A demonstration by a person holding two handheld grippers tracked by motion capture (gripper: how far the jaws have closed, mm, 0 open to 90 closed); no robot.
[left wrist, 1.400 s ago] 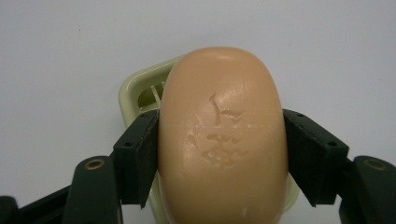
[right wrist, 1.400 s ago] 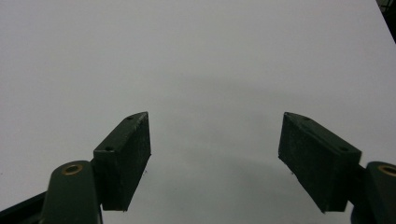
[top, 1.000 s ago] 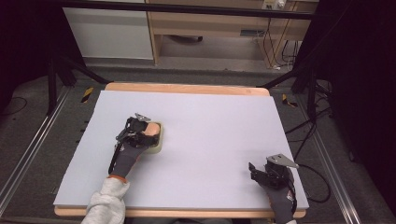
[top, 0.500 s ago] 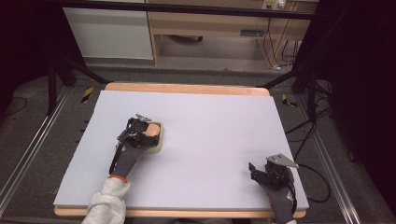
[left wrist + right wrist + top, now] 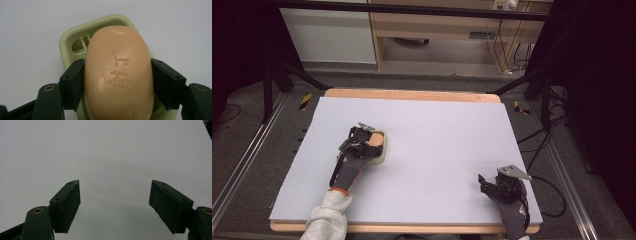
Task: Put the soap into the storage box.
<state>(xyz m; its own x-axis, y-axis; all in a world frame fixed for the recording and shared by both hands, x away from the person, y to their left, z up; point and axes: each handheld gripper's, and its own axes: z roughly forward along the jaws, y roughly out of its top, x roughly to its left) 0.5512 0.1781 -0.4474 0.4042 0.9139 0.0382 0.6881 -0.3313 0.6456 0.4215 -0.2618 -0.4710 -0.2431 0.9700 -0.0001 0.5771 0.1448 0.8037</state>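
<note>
The peach soap bar (image 5: pixel 118 75) is clamped at its sides by the left gripper (image 5: pixel 118 82), over the pale-green soap dish (image 5: pixel 72 42) (probably for lifting); the right gripper (image 5: pixel 115 205) is held wide open, empty.

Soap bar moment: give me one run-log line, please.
left tool: shut on soap bar | soap over green dish | right tool: open, empty, over white table
</note>
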